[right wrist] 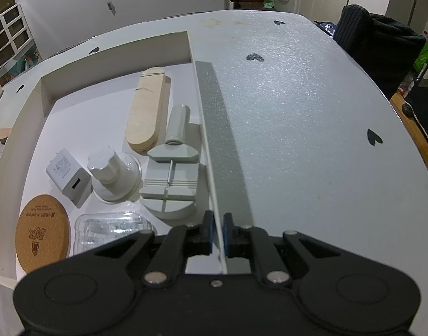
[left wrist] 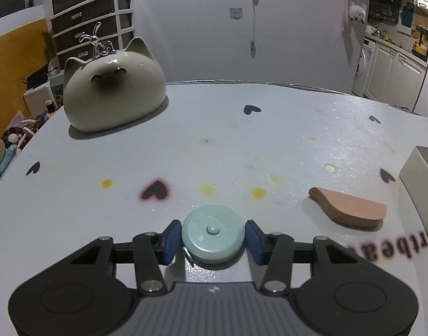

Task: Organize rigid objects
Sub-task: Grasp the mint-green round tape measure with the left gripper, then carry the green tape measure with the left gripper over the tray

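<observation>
The left gripper [left wrist: 213, 236] is clamping the round tape measure [left wrist: 213, 233] on the bench [left wrist: 227, 145] (lower edge hidden). The right gripper [right wrist: 218, 231] is pinching the tray wall [right wrist: 211, 151], its near end lying concealed.

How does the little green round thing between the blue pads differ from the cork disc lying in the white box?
The green tape measure is a thick, smooth puck with a centre button; the cork coaster is flat, brown and printed. The tape measure sits on the table between the left gripper pads; the coaster already lies in the tray. Both are round.
</observation>
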